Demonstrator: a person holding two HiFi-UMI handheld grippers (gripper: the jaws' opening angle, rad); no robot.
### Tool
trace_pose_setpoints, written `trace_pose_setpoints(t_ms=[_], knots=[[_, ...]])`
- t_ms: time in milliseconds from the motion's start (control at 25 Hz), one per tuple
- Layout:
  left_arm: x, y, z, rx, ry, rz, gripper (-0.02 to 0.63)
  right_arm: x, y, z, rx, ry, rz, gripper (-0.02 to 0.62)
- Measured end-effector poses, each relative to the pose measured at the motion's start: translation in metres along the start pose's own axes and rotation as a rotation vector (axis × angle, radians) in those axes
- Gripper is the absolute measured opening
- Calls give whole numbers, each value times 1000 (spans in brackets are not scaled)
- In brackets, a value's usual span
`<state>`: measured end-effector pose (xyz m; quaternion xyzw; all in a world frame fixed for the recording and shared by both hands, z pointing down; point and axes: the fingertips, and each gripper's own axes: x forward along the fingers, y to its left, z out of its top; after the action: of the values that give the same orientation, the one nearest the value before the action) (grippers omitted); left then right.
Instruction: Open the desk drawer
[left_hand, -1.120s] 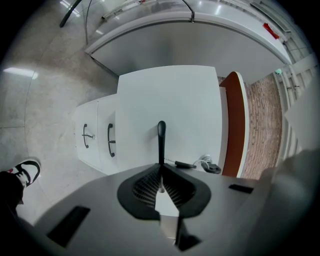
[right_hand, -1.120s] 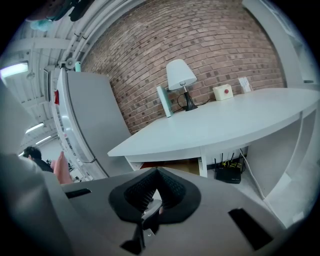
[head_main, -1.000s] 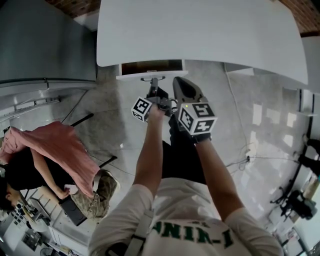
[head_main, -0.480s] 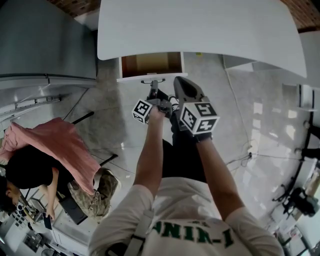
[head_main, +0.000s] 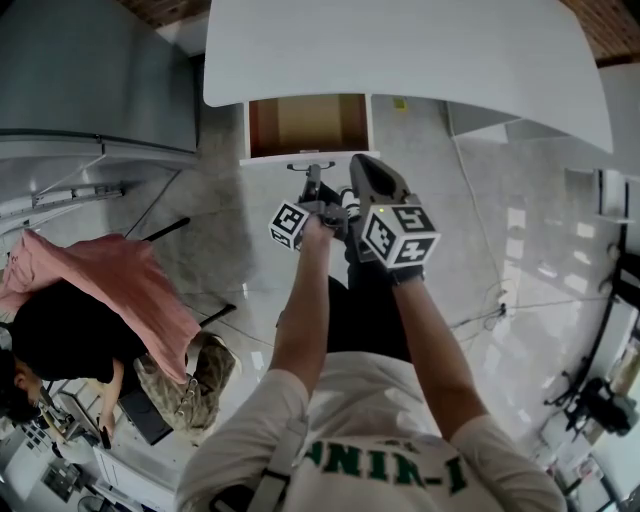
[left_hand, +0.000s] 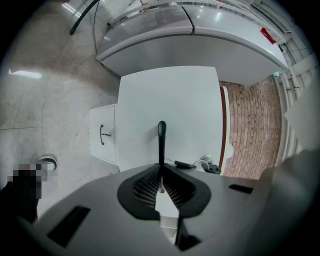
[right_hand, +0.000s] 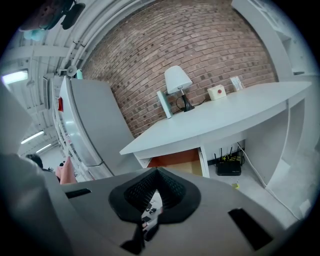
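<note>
Both jaws of the left hand-held gripper are clamped on the drawer handle, a dark bar that lies crosswise to the pull. The right hand-held gripper sits just beside it to the right, closed on nothing. At upper centre of the head view, the desk drawer juts from under the counter with its wooden floor exposed. It lies up-frame of the left hand-held gripper, so any more pulling likely runs straight down-frame.

Ahead of me: brick wall, white lamp by it. On my left, tall grey unit. Pale floor tiles, shiny w/ light patches.
</note>
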<state>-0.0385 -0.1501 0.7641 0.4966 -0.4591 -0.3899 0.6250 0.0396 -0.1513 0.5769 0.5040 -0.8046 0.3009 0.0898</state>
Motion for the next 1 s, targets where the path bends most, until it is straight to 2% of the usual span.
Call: trace_pose_setpoints(t_ms=[280,480,1000], knots=[[-20,6,-4,-11,-3,5,12,-9,4,-5,6,-6,-12,1],[-32,18,-17,-18,1,13,12,-17,-1,-11,49,-6,-29,2],[-49,52,-14,-41,22,72,12,-11,19,-23,15,13,-12,1]])
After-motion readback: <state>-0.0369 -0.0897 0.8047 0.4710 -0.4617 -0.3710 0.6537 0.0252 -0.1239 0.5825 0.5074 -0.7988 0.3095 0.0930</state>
